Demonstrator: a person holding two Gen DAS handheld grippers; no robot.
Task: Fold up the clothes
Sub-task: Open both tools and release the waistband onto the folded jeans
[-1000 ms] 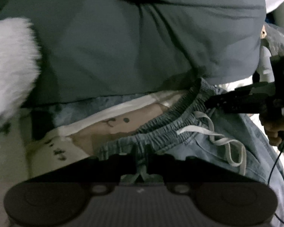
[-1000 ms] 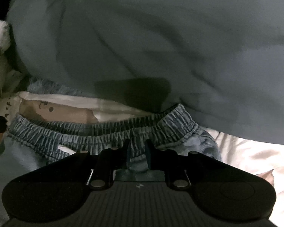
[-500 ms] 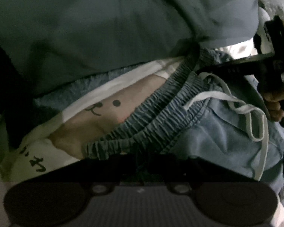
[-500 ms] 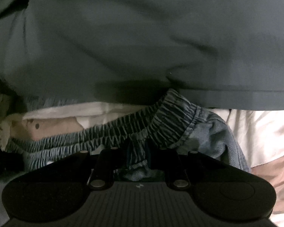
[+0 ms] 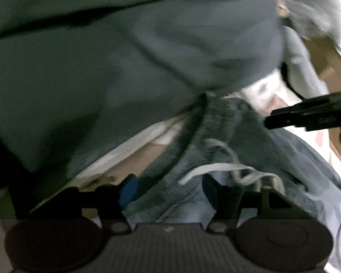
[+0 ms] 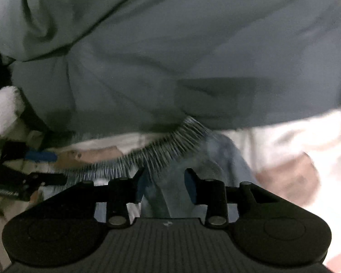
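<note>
Light blue denim trousers (image 5: pixel 257 141) with an elastic waistband (image 6: pixel 163 152) and a white drawstring (image 5: pixel 218 167) lie in front of both grippers. My left gripper (image 5: pixel 168 188) is open, its fingers wide apart with the waistband cloth lying loose between them. My right gripper (image 6: pixel 166 182) is open too, and denim sits between its spread fingers. The right gripper's black fingers (image 5: pixel 284 119) reach in from the right in the left wrist view. At the left of the right wrist view, the left gripper (image 6: pixel 54 168) shows. Both views are blurred.
A large grey-green garment (image 6: pixel 170 56) bulges over the far side of the waistband (image 5: pixel 125 68). A cream and tan printed cloth (image 5: pixel 136 159) lies under the trousers. White bedding with pinkish patches (image 6: pixel 284 150) spreads to the right. A white fluffy item (image 6: pixel 4 111) is at the left.
Both grippers were shut on the denim waistband and have now opened, letting it go. The views have shifted and blurred, and the grey-green garment fills more of each frame.
</note>
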